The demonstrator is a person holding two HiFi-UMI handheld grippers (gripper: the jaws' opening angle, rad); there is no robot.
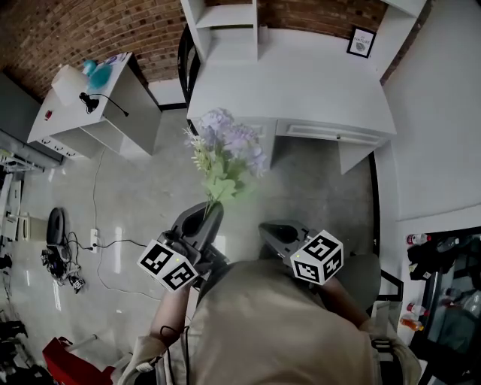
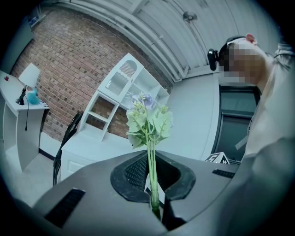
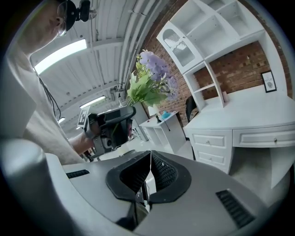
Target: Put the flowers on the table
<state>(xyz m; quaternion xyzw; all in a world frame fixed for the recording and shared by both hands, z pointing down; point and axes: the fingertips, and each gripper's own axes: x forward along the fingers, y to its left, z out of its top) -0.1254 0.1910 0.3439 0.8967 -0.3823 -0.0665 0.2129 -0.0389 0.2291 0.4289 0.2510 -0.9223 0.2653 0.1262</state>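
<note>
A bunch of lilac flowers with pale green leaves (image 1: pixel 224 150) stands upright above the floor, short of the white corner desk (image 1: pixel 301 90). My left gripper (image 1: pixel 210 214) is shut on its green stems (image 2: pixel 152 179), and the blooms (image 2: pixel 147 117) rise straight over the jaws in the left gripper view. My right gripper (image 1: pixel 276 234) hangs to the right of it, shut with nothing between its pads. In the right gripper view the flowers (image 3: pixel 152 83) and the left gripper (image 3: pixel 110 129) show at upper left, well apart from the right gripper (image 3: pixel 148 177).
A white shelf unit (image 1: pixel 222 22) stands on the desk's back, with a small framed picture (image 1: pixel 361 41) at the far right. A narrow white side table (image 1: pixel 98 105) with a lamp and a teal object is at left. Cables and gear (image 1: pixel 60 256) lie on the floor.
</note>
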